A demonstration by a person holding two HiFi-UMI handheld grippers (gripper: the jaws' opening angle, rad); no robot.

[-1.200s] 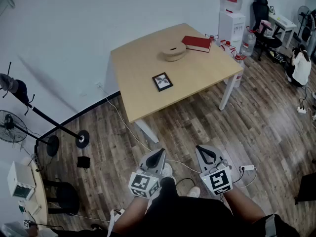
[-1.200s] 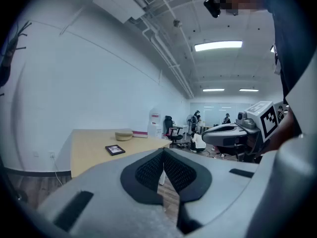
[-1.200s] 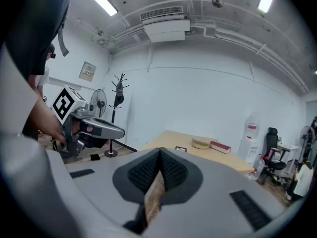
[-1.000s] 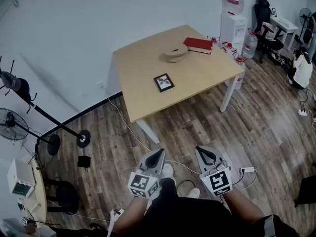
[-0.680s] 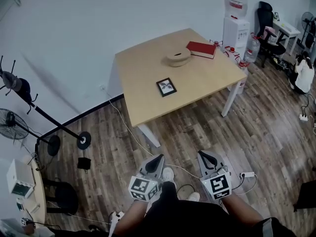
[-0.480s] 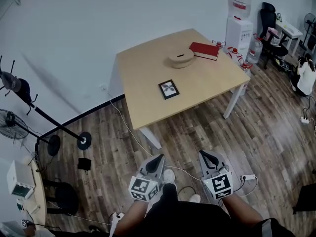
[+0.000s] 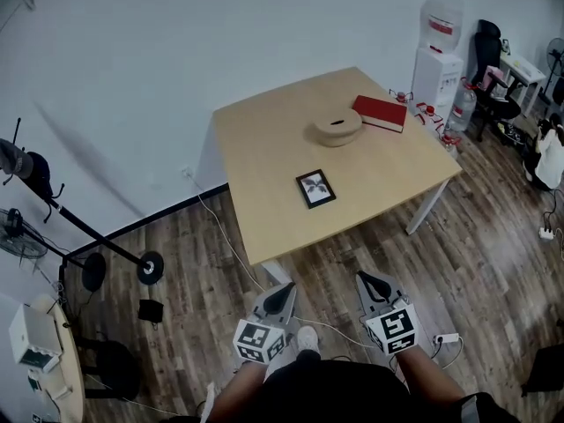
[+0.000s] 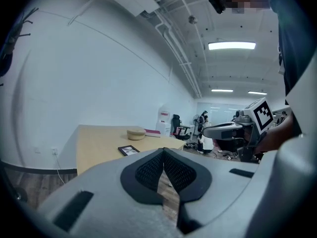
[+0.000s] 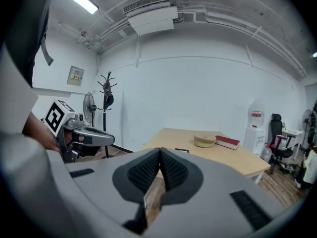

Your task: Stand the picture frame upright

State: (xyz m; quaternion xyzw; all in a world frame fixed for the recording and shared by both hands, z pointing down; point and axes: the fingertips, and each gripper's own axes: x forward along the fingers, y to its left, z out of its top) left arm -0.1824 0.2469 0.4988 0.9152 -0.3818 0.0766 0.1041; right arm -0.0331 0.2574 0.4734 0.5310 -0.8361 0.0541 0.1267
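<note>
Holds left gripper (image 7: 284,288) and right gripper (image 7: 364,278) side by side above the plank floor (image 7: 198,267), fingers of each pressed together on nothing. Faces the wooden table (image 7: 260,152) well ahead of the fingertips, black picture frame (image 7: 315,189) lying flat there, tan round bowl (image 7: 337,130) and red book (image 7: 380,113) beyond it.

From the head view, the picture frame (image 7: 315,189) on the surface (image 7: 264,166) is too small for its print to be made out. In the right gripper view it is only a thin dark sliver above the right claw (image 9: 159,155). The person's arms (image 7: 231,397) run off the bottom edge; a seated person (image 7: 552,152) is cut by the right edge.
</note>
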